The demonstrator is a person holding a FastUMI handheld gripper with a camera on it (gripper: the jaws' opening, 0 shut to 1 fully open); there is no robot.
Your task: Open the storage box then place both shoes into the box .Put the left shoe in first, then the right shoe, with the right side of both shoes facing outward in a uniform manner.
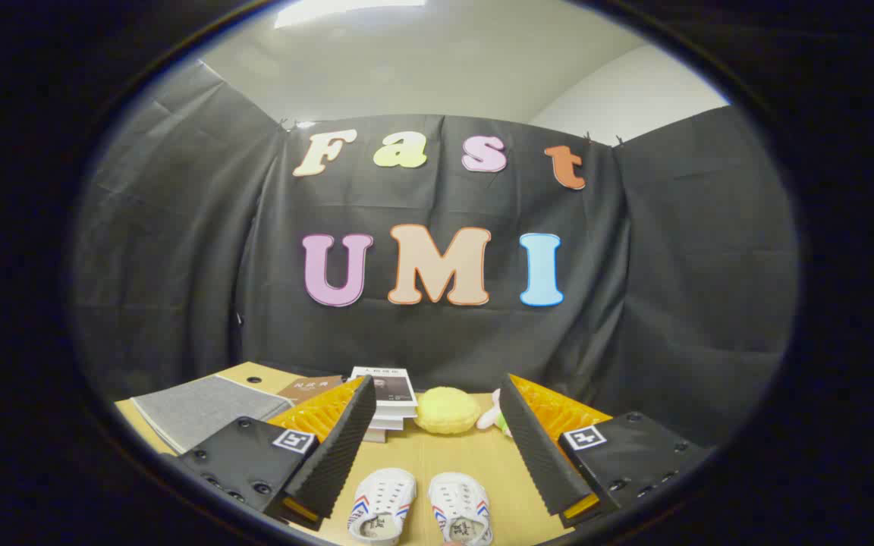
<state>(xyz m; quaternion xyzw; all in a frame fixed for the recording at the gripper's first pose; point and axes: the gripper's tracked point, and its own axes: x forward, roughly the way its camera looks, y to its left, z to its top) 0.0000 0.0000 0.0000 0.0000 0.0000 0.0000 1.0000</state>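
The gripper [437,447] is held above the table with its two fingers [342,447] spread wide apart. The fingers point forward and a little downward, and the jaws stand fully open. Nothing is between them and they touch nothing.

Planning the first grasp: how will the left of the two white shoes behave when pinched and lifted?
The left shoe looks small and perforated, so probably light. Its upper may fold under a pinch. It lies flat beside the other shoe, so it shouldn't roll. The gripper jaws stand open.
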